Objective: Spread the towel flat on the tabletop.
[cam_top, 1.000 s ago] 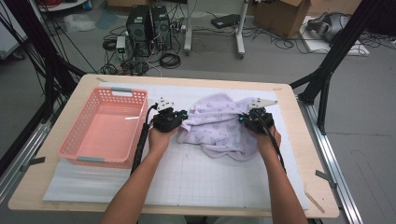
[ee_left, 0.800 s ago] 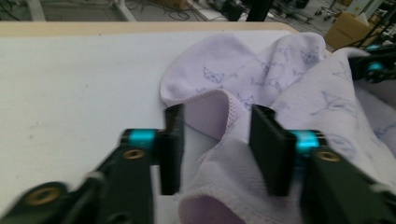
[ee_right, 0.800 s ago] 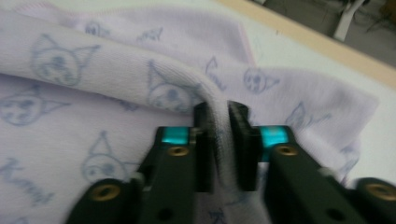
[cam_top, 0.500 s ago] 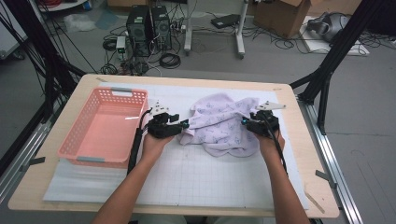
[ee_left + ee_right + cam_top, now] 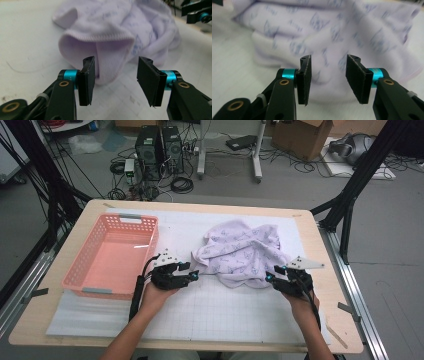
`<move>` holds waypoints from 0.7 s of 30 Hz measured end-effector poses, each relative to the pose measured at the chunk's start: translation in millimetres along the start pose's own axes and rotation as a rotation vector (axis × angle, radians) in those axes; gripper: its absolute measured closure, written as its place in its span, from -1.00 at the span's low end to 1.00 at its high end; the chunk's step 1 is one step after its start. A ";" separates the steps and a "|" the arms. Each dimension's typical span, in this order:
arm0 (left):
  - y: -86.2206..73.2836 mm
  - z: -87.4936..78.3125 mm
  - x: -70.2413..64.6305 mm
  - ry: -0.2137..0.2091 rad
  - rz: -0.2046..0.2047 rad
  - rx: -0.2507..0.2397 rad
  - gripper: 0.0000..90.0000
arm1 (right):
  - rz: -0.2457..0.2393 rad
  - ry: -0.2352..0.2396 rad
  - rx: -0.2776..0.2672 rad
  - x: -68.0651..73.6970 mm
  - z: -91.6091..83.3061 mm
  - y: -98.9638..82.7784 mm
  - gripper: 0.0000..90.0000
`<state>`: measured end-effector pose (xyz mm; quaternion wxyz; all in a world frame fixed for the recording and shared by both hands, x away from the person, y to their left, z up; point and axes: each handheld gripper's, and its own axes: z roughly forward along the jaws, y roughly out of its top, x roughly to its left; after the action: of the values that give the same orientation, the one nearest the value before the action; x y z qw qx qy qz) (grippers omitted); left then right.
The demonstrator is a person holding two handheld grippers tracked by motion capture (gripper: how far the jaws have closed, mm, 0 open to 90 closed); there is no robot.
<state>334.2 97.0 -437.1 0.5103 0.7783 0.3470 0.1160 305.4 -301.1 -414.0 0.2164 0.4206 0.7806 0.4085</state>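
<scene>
Nearest the desk's front edge, two bare forearms reach in over a white gridded mat (image 5: 220, 312) that covers most of the pale wooden desk (image 5: 330, 270). The left hand (image 5: 156, 295) holds the left gripper (image 5: 196, 276), black with a blue collar at each jaw and a black cable running back along the arm. Its jaws stand spread with nothing between them, their flat pads matte and dark. In the left gripper view they frame a rounded, ribbed fold of the cloth (image 5: 117, 32) that lies just beyond the tips.

The right hand (image 5: 300, 301) holds the right gripper (image 5: 269, 278) near the desk's right edge, a grey three-cornered plate on top. Its jaws are also parted and empty, pointing at the cloth's near right hem. In the right gripper view the cloth (image 5: 332, 32) lies close ahead, soft and blurred.

Between and just beyond the two grippers lies the cloth (image 5: 240, 251), a crumpled lilac knit garment printed with small dark marks, heaped in loose folds right of the desk's centre, toward the far edge. It looks fleecy, with thick rolled hems.

Toward the desk's left edge sits a pink plastic basket (image 5: 142, 250), rectangular, with slotted lattice walls and a grey handle at each short end.
</scene>
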 end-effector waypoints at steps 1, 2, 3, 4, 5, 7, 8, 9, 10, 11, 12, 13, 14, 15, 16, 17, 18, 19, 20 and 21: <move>-1.1 2.2 -0.7 0.003 -0.006 0.000 0.08 | 0.001 0.014 0.011 3.3 1.4 -6.2 0.25; -1.6 4.3 -1.2 0.002 -0.009 0.002 0.09 | -0.003 0.021 0.023 6.3 3.4 -10.3 0.26; -2.1 8.2 -2.7 0.005 -0.009 0.009 0.08 | -0.007 0.027 0.034 8.5 5.5 -12.7 0.26; -2.2 10.8 -3.4 0.006 -0.005 0.015 0.08 | -0.025 0.056 0.044 10.9 9.2 -15.6 0.26; -2.6 14.7 -4.7 0.014 -0.001 0.024 0.06 | -0.035 0.071 0.046 12.0 11.4 -16.6 0.26; -3.2 23.5 -6.0 0.039 0.003 0.052 0.01 | -0.030 0.103 0.042 14.9 15.9 -17.7 0.26; -2.0 26.5 -5.6 0.059 -0.005 0.082 -0.02 | -0.029 0.123 0.044 17.4 17.9 -17.3 0.26; -0.8 28.8 -4.7 0.057 -0.011 0.100 -0.03 | -0.039 0.139 0.045 20.1 20.0 -16.7 0.26; 0.2 31.3 -4.5 0.061 -0.012 0.108 -0.06 | -0.050 0.152 0.047 22.2 21.7 -16.1 0.26; 1.7 34.0 -5.7 0.072 0.001 0.116 -0.05 | -0.067 0.168 0.057 25.0 24.5 -15.3 0.26; 2.6 36.0 -6.7 0.078 0.015 0.121 -0.05 | -0.091 0.155 0.072 28.8 27.7 -14.2 0.26; 4.3 40.1 -8.5 0.095 0.037 0.140 -0.04 | -0.100 0.143 0.082 30.7 29.8 -13.7 0.26; 4.5 42.0 -9.5 0.105 0.040 0.140 -0.01 | -0.110 0.117 0.097 31.6 33.8 -12.9 0.26; 6.7 44.9 -10.4 0.131 0.063 0.152 0.09 | -0.110 0.107 0.105 31.7 35.6 -12.7 0.26; 7.0 45.3 -10.7 0.142 0.075 0.148 0.25 | -0.112 0.089 0.127 30.6 41.1 -13.0 0.27; 6.8 44.6 -10.5 0.145 0.095 0.146 0.59 | -0.104 0.098 0.120 29.2 41.5 -12.7 0.32; 6.8 43.8 -9.6 0.135 0.090 0.147 0.77 | -0.101 0.100 0.122 27.7 40.8 -12.5 0.54; 6.8 41.0 -8.0 0.111 0.066 0.149 0.80 | -0.104 0.094 0.129 27.5 38.9 -12.5 0.76; 6.9 37.7 -7.4 0.098 0.052 0.152 0.80 | -0.121 0.100 0.138 25.6 35.8 -12.9 0.83; 6.9 33.4 -7.6 0.090 0.055 0.153 0.81 | -0.114 0.117 0.145 23.3 33.3 -13.8 0.86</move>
<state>349.4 66.6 -444.9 0.4297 0.8183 0.3559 0.1380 308.6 -270.8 -444.3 0.1621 0.3654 0.8422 0.3618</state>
